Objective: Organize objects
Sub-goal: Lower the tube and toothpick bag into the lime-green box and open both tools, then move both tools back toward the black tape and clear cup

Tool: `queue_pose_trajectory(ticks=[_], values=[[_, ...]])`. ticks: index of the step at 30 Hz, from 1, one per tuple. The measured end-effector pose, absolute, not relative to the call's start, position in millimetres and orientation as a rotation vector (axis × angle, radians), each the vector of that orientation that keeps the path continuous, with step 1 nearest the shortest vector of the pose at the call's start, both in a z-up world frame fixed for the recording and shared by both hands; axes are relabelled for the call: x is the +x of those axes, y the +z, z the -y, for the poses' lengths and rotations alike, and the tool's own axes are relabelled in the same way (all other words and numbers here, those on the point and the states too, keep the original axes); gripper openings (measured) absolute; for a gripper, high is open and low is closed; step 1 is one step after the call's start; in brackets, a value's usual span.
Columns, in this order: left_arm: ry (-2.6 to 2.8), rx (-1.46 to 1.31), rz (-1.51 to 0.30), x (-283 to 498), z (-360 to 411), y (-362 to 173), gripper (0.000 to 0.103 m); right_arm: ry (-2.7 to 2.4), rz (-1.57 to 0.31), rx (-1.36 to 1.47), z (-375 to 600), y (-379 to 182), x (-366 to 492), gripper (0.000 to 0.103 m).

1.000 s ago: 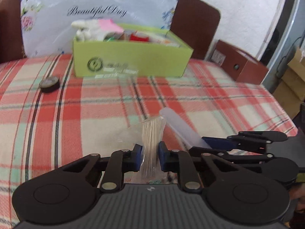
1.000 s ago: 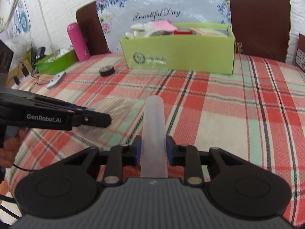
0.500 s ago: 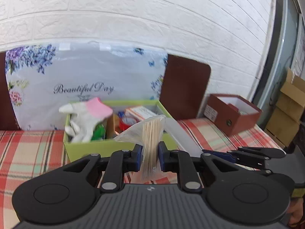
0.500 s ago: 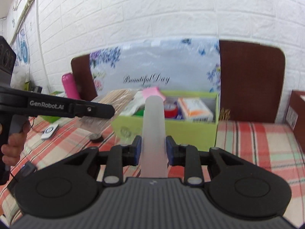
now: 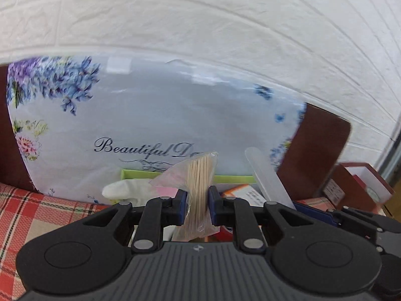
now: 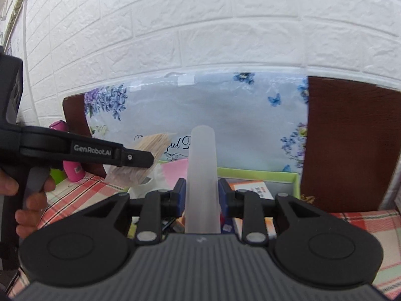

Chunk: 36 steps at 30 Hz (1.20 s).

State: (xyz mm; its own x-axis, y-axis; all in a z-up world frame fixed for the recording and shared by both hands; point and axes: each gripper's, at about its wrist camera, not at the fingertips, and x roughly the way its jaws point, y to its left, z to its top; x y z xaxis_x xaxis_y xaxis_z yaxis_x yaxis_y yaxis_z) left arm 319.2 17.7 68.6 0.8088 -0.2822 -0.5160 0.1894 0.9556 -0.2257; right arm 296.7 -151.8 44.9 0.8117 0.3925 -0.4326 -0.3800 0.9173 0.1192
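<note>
Got my left gripper [image 5: 198, 205] clamped on the toothpick bag [image 5: 198, 188]. Right gripper [image 6: 201, 198] pinches the frosted tube [image 6: 201, 175], both over the green box [image 6: 263, 174].

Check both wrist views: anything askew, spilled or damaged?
Nothing stands out. The left tool is shut on the bag of toothpicks, the right tool on the frosted tube. Both are held near the green box; its contents are mostly hidden.

Left tool [image 5: 197, 207] and right tool [image 6: 201, 198] both clamped shut, side by side, aloft.
</note>
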Motion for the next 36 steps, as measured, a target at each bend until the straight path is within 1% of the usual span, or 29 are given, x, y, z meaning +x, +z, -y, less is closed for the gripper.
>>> queue_pose_trajectory(ticks=[3, 6, 7, 8, 9, 10, 11, 12, 14, 16, 18, 23, 28, 30, 33, 36], values=[[-0.234, -0.210, -0.607, 336.5, -29.1, 55.5, 0.018, 0.429, -0.494, 0.034, 134.2, 30.1, 321.9, 0.027], [-0.233, -0.188, -0.637, 348.1, -33.1, 39.6, 0.018, 0.460, -0.517, 0.031, 117.4, 12.4, 340.6, 0.027], [-0.219, -0.163, -0.645, 350.5, -33.0, 33.8, 0.022, 0.479, -0.533, 0.014, 111.3, 5.1, 346.4, 0.029], [-0.196, -0.130, -0.654, 352.1, -32.3, 28.0, 0.027, 0.493, -0.552, -0.007, 106.3, -2.3, 350.9, 0.038], [-0.175, -0.104, -0.664, 353.1, -32.4, 23.1, 0.042, 0.483, -0.563, -0.035, 102.4, -9.2, 352.2, 0.046], [-0.161, -0.092, -0.668, 352.2, -34.0, 18.4, 0.058, 0.473, -0.541, -0.065, 100.9, -13.6, 348.4, 0.047], [-0.159, -0.096, -0.657, 350.0, -38.0, 13.9, 0.060, 0.462, -0.515, -0.097, 100.4, -15.9, 342.6, 0.054], [-0.177, -0.117, -0.644, 347.6, -42.2, 11.0, 0.060, 0.449, -0.505, -0.112, 101.3, -17.4, 337.9, 0.059], [-0.191, -0.161, -0.644, 345.6, -48.6, 7.4, 0.060, 0.441, -0.481, -0.120, 105.0, -19.2, 328.9, 0.063], [-0.193, -0.180, -0.645, 344.5, -50.2, 6.8, 0.063, 0.438, -0.483, -0.117, 108.4, -19.6, 324.1, 0.068], [-0.184, -0.179, -0.637, 341.3, -46.7, 9.6, 0.067, 0.437, -0.482, -0.103, 112.0, -17.8, 320.3, 0.086], [-0.147, -0.174, -0.540, 312.0, -46.2, 32.5, 0.078, 0.418, -0.428, -0.076, 122.8, -0.7, 303.0, 0.102], [-0.083, -0.187, -0.438, 269.5, -50.8, 58.8, 0.095, 0.417, -0.391, -0.040, 138.9, 12.5, 270.6, 0.103], [-0.059, -0.172, -0.456, 255.8, -48.4, 63.5, 0.097, 0.417, -0.386, -0.028, 145.3, 13.7, 253.2, 0.103], [-0.041, -0.121, -0.509, 233.6, -40.8, 62.8, 0.097, 0.420, -0.399, -0.019, 151.4, 9.7, 229.5, 0.103], [-0.053, -0.101, -0.504, 204.9, -33.0, 57.0, 0.097, 0.426, -0.435, 0.021, 158.6, 2.6, 208.8, 0.103]])
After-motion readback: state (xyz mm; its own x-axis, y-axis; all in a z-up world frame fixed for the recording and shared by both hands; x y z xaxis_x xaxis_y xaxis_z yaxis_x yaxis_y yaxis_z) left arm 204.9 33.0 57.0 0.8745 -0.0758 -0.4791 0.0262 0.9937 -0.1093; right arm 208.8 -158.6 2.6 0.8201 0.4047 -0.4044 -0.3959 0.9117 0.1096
